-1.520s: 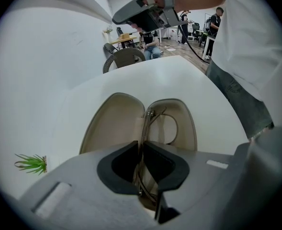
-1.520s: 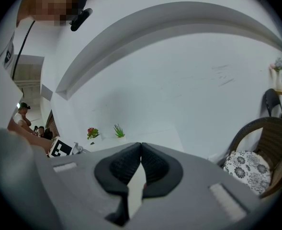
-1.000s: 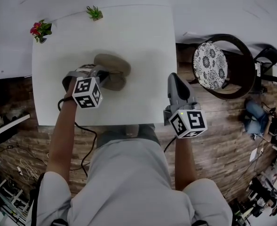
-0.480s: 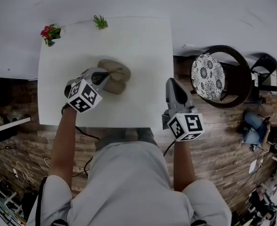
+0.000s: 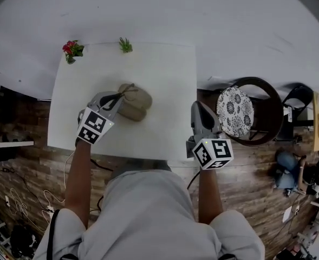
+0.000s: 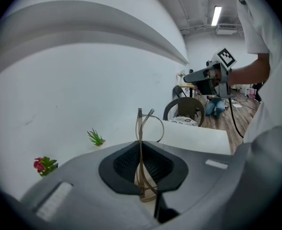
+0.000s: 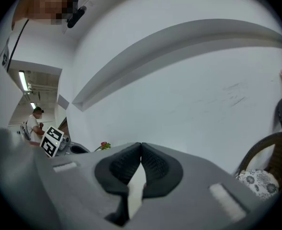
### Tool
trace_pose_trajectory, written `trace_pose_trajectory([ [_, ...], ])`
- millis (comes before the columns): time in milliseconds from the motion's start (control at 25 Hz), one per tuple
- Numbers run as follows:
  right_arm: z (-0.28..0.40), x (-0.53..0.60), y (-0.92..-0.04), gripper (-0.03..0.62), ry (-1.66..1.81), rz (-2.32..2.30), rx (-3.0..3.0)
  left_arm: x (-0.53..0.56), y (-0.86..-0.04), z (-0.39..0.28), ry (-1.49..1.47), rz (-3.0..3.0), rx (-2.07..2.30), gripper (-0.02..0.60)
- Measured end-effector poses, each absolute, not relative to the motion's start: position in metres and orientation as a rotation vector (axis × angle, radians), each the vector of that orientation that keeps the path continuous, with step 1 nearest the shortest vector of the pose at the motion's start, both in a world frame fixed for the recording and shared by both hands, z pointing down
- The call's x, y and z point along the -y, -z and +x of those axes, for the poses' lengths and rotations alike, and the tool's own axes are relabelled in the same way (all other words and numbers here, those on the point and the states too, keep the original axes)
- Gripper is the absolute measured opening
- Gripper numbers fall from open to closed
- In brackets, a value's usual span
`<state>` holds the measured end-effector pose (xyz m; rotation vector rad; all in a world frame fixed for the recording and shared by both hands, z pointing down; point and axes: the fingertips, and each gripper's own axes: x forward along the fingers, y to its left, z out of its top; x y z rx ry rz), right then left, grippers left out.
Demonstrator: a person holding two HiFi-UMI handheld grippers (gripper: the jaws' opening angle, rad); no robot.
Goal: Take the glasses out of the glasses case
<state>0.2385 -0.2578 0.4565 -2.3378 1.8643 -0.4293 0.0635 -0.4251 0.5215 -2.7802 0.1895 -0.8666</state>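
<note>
Your right gripper (image 7: 141, 152): closed tight, holding nothing, by the table's (image 5: 164, 75) near edge.
Your left gripper (image 6: 141, 162): squeezed on the glasses (image 6: 140, 123).
Glasses: at the case's (image 5: 135, 103) left end.
Case: lying mid-table.

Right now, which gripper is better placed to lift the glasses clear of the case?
Left. The left gripper is shut on the thin tan-framed glasses at the beige oval case; the right gripper is shut, empty, at the white table's right edge.

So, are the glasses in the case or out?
Out: the left gripper holds the glasses clamped in its jaws, lifted over the case.
</note>
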Motion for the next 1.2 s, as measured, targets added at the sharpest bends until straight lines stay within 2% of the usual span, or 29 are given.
trace_pose_trajectory([
  [520, 0.224, 0.276, -0.419, 0.003, 0.326, -2.266, -1.974, 0.440, -0.454, 0.013, 0.561, -2.897, -0.596, 0.023],
  [1200, 0.220, 0.288, -0.392, 0.003, 0.250, -2.265, -1.991, 0.447, -0.375, -0.035, 0.190, -2.839, -0.869, 0.023],
])
